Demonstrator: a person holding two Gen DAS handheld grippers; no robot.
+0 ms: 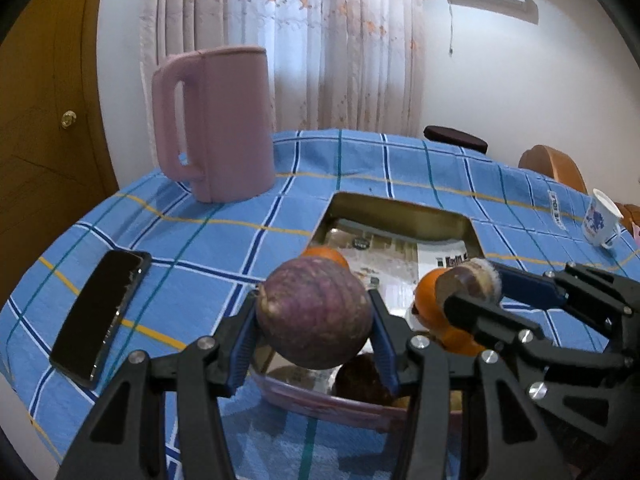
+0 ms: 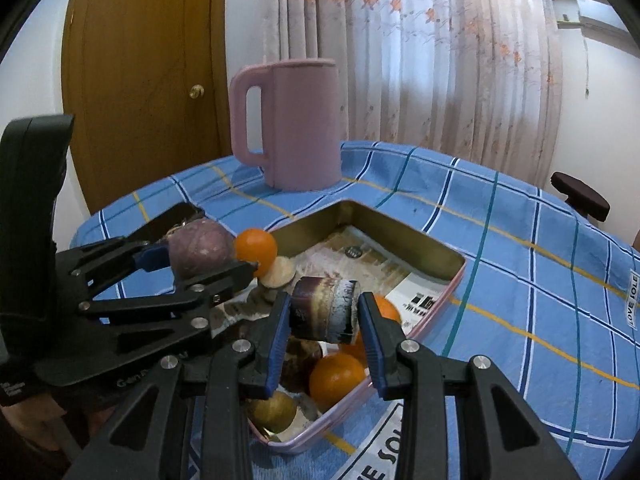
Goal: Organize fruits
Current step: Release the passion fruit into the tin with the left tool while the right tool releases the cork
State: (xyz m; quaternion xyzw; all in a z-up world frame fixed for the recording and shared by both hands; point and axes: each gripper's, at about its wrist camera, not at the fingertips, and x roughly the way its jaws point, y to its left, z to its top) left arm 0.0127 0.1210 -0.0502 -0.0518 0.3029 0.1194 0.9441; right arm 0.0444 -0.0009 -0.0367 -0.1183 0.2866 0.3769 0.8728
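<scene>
Both tools over the tin (image 2: 404,236): left tool (image 1: 314,326) grips a purple fruit (image 1: 314,312), right tool (image 2: 324,322) clamps a brown chunk (image 2: 324,314), ready for sorting.

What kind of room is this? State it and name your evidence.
Probably a room in a home: a table under a blue checked tablecloth, floral curtains behind it, a wooden door, and a pink jug.

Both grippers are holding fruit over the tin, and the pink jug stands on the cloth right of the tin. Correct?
One error: the pink jug stands at the tin's far left, as the right wrist view shows. The left gripper and right gripper do hold fruit over it.
</scene>
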